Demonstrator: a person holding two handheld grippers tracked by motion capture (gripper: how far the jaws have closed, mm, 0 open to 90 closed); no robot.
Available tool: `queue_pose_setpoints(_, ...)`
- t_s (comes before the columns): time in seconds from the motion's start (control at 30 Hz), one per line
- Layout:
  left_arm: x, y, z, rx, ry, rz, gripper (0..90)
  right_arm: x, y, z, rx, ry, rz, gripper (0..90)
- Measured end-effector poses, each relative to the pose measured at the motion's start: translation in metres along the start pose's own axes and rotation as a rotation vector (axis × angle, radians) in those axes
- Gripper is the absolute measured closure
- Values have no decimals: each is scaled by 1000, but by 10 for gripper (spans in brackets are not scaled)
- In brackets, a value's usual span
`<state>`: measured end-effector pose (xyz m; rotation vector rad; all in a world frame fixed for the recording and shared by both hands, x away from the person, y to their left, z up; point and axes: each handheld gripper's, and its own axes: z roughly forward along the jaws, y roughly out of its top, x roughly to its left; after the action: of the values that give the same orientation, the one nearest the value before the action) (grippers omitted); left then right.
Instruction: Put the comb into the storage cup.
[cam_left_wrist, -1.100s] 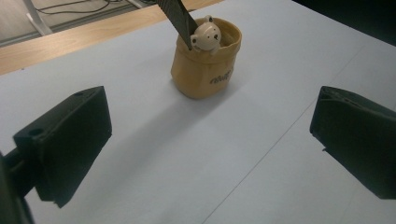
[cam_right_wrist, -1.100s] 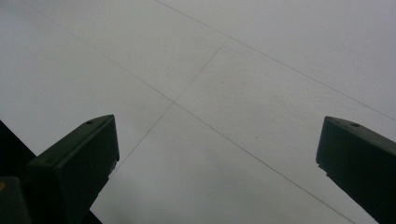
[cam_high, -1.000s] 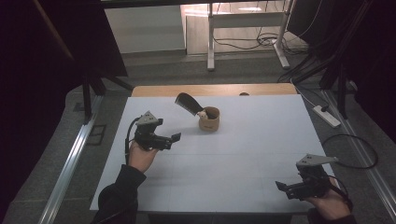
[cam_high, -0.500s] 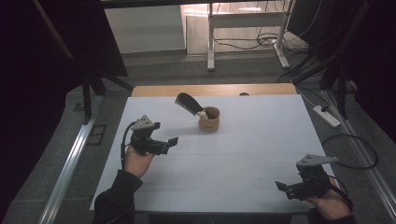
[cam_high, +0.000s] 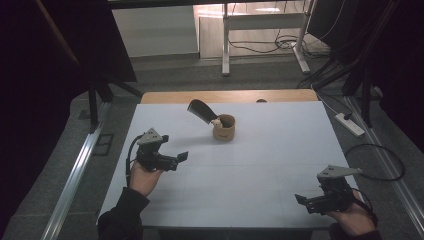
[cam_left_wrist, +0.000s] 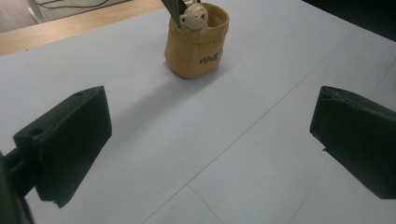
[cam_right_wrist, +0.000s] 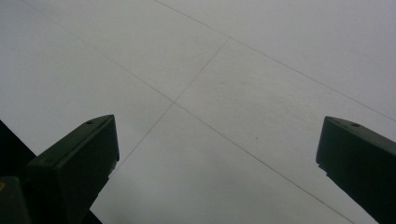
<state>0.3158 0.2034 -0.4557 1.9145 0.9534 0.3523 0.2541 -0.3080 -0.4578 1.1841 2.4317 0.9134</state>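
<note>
Nothing looks started: both hand-held grippers, left (cam_high: 181, 157) and right (cam_high: 299, 199), are spread and empty, well apart from the far pouch (cam_high: 224, 128) on the worktop (cam_high: 260, 165).

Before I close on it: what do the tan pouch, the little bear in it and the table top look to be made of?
Pouch: apparently soft matte fabric or felt, going by its rolled rim and slumped, wrinkled sides. Bear: cream, smooth and slightly glossy, likely plastic or ceramic; I cannot tell which. Table top: matte white sheet with thin seam lines, probably laminate or board, with a bare wood strip along its far edge.
</note>
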Motion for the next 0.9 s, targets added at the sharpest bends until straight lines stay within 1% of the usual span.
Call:
queue_pose_setpoints(0.23, -2, -8, -8, 2, 0, -11, 0, 0, 0, 0, 1, 1, -2, 0)
queue_pose_setpoints(0.6, -4, -18, -21, 8, 12, -29, 0, 0, 0, 0, 3, 0, -2, 0)
queue_pose_setpoints(0.9, -8, -27, -31, 17, 24, -33, 0, 0, 0, 0, 2, -2, -2, 0)
